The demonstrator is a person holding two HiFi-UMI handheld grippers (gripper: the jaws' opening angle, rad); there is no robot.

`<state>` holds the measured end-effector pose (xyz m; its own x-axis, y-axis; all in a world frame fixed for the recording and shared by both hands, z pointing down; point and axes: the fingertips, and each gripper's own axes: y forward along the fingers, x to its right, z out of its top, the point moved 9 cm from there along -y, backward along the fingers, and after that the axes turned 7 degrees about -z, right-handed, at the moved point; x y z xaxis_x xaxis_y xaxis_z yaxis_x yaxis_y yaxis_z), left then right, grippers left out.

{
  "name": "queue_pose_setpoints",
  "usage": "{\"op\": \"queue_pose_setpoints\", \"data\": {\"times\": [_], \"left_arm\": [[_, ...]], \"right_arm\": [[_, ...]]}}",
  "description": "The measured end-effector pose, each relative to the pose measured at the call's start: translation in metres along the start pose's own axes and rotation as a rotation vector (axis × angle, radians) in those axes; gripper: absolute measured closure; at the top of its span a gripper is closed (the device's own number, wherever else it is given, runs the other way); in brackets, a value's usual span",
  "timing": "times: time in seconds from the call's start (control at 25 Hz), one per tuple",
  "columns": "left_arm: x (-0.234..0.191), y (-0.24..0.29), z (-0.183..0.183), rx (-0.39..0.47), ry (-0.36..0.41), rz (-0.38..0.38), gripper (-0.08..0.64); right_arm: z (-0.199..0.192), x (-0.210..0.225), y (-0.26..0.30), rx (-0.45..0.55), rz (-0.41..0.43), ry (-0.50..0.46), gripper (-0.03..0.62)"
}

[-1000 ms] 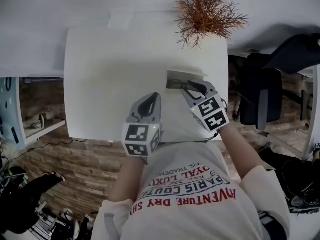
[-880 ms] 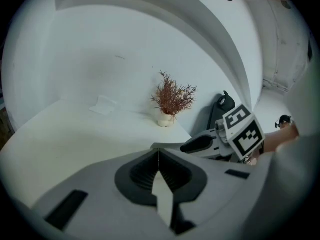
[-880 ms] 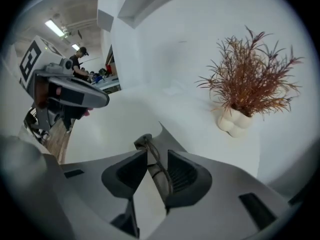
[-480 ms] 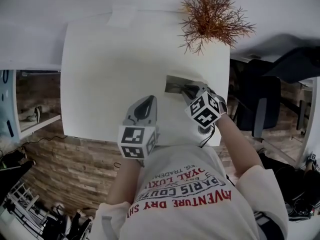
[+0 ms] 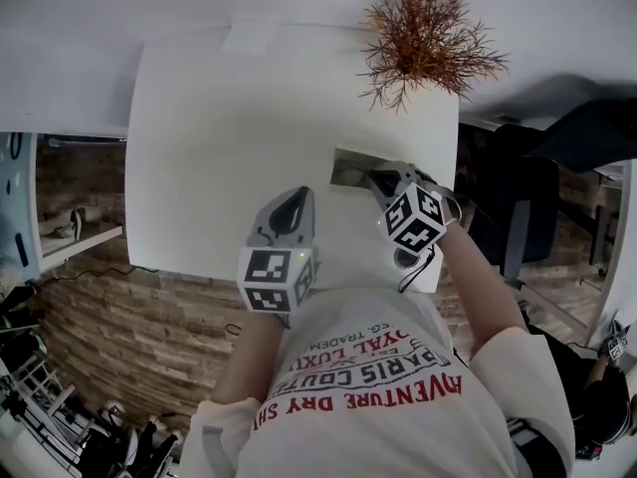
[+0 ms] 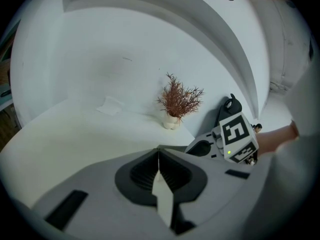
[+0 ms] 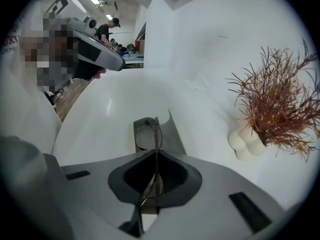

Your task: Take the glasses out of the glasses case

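Left side: left gripper (image 5: 295,199) parked over the bare white table (image 5: 209,137), jaws pressed together with nothing between them. Well apart from the case. No job for it right now, going by the layout.

Centre-right: glasses case (image 5: 348,164) lying open on the table near the right edge, grey lining showing. Glasses (image 7: 146,134) inside it, thin metal frame, one lens rim visible above the jaw tips.

Right of that: right gripper (image 7: 156,154) angled down into the case, jaws closing onto the glasses, with a thin piece of the frame running straight through the slot between the pads. Looks pinched already; hard to tell exactly which part of the frame.

Far right: dried plant (image 5: 428,30) in a small white pot at the back corner, clear of the work.

Step in hand, as judged: securing the grip on the glasses, not yet lifted out.

Next move calls for: firm but light pinch on the thin wire, then a straight lift up and clear of the case wall. Possibly pinning the case with the left gripper if it drags along.
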<state>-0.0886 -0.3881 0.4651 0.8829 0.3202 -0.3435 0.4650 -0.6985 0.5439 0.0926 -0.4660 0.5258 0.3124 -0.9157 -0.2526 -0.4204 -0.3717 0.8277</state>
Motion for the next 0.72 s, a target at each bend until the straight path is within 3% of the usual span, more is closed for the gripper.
{"op": "queue_pose_setpoints", "data": {"times": [0.2, 0.52, 0.72], "left_arm": [[0.003, -0.007, 0.005, 0.017, 0.019, -0.002, 0.552], [0.013, -0.025, 0.014, 0.051, 0.069, -0.024, 0.552], [0.019, -0.040, 0.020, 0.079, 0.106, -0.043, 0.552]], "right_arm": [[0.005, 0.001, -0.013, 0.010, -0.054, -0.015, 0.568], [0.016, -0.002, -0.050, 0.108, -0.178, 0.024, 0.568], [0.025, -0.010, -0.079, 0.168, -0.230, 0.147, 0.568]]}}
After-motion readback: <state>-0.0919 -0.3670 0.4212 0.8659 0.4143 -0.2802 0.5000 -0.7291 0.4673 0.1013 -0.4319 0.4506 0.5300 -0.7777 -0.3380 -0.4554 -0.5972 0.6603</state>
